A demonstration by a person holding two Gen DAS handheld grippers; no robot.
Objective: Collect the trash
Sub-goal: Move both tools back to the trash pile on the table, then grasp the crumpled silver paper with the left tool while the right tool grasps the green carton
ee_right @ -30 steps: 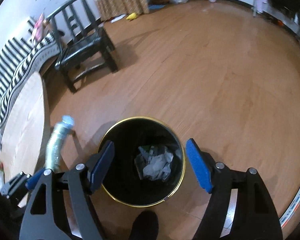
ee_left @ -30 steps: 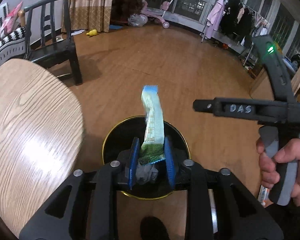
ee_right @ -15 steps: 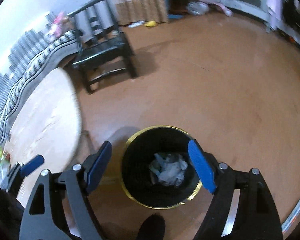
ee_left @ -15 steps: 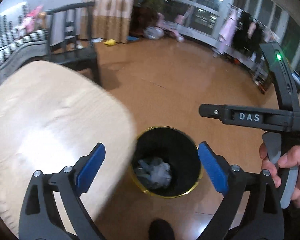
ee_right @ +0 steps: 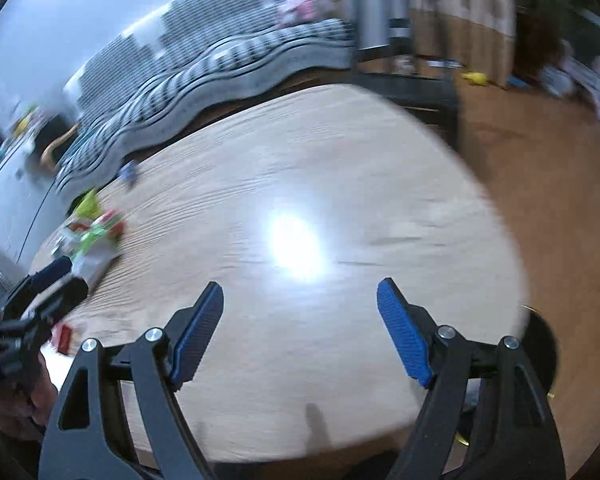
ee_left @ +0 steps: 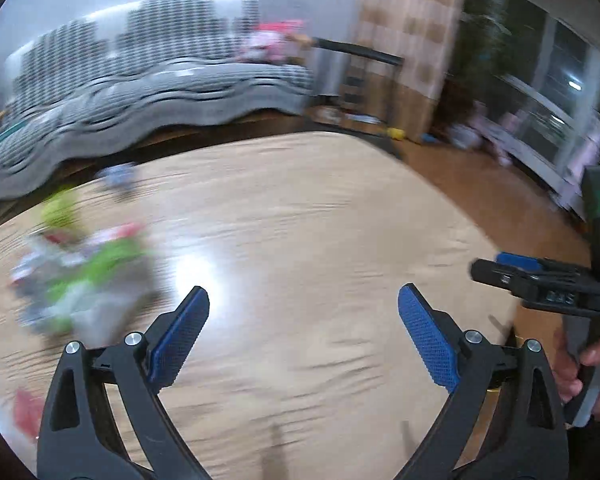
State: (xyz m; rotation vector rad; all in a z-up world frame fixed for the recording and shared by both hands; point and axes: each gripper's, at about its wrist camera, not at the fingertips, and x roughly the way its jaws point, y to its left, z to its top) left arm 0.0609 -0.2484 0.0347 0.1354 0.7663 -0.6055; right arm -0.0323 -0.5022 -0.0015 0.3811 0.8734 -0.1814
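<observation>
Both views are blurred by motion. A heap of trash wrappers, green, white and red, lies on the left part of the wooden table; the right wrist view shows the heap too. A small red wrapper lies nearer, and a small blue scrap farther back. My left gripper hangs open over bare table, empty, to the right of the heap. My right gripper is open and empty over the table's middle. The black bin with a gold rim peeks out past the table's right edge.
A sofa with a striped cover runs behind the table. A dark chair stands at the far right corner, with curtains and windows beyond. Wooden floor lies to the right. A person's hand grips the right tool.
The left gripper let go of the long wrapper over the bin and opened wide. Both grippers then swung left, away from the bin and over the table.
</observation>
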